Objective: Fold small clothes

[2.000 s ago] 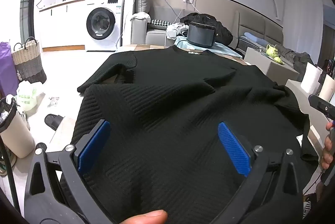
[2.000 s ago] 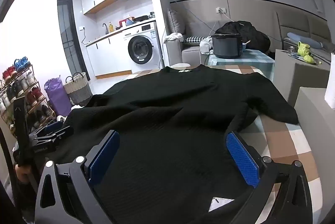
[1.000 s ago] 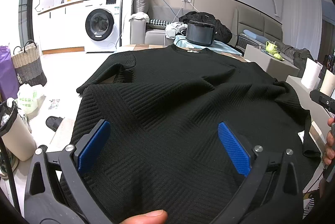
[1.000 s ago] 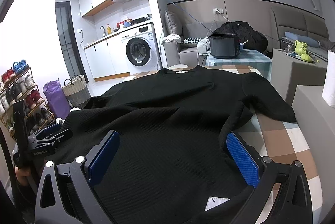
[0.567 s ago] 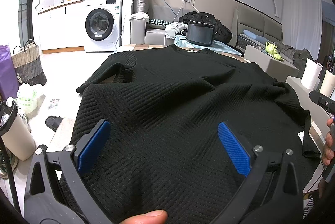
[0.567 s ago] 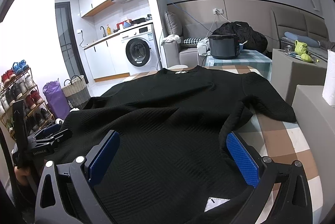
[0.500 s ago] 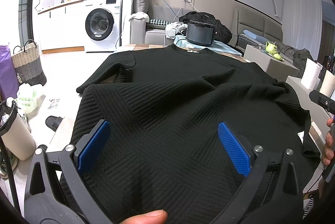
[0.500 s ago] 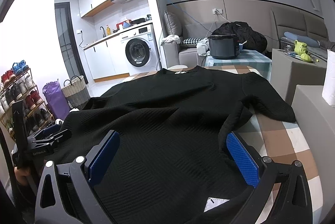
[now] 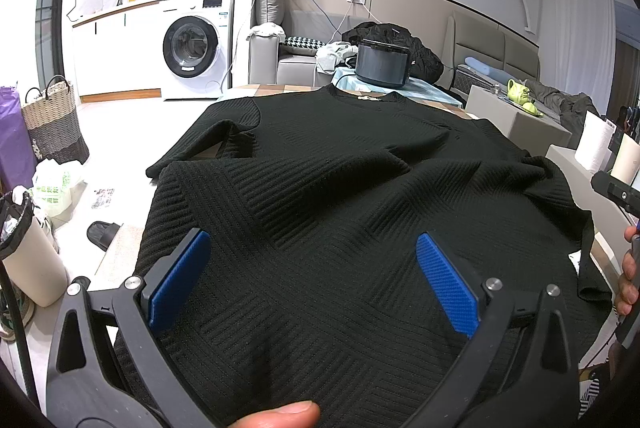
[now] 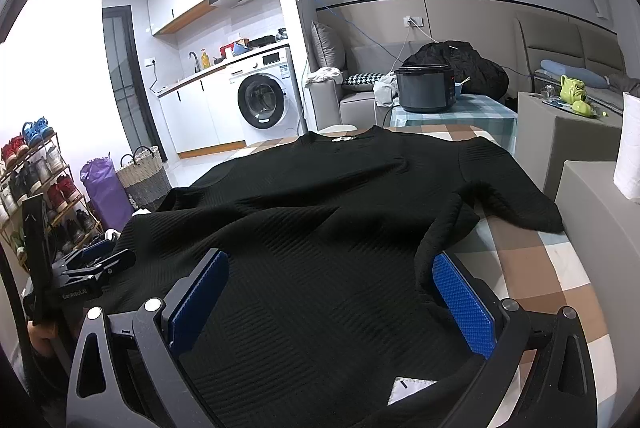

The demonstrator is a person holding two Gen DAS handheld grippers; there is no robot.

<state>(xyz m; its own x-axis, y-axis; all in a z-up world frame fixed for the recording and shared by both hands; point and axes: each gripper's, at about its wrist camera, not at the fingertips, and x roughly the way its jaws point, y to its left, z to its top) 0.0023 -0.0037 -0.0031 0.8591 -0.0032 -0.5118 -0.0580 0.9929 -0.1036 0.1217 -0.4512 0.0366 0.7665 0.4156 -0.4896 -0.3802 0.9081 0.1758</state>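
A black ribbed short-sleeved top (image 9: 320,196) (image 10: 332,228) lies spread on a checked table (image 10: 552,268), collar at the far end, its body rumpled in ridges. My left gripper (image 9: 312,280) hovers open over the near hem on the left side, blue pads (image 9: 178,280) wide apart with cloth under them, not pinched. My right gripper (image 10: 332,292) is open over the near right part of the hem. A white care label (image 10: 408,388) shows at the hem. Each gripper appears at the edge of the other view, the right gripper (image 9: 616,188), the left gripper (image 10: 92,268).
A dark rice cooker (image 10: 426,88) stands on a checked cloth beyond the collar. Grey boxes (image 10: 600,228) with a paper roll (image 10: 628,148) flank the right. A washing machine (image 9: 196,48), basket (image 9: 52,124), bin (image 9: 28,248) and shoe rack (image 10: 32,180) stand on the left floor.
The fold near the right sleeve rose and bunched up a little beside my right gripper about a second ago. Since then both grippers and the top have held still.
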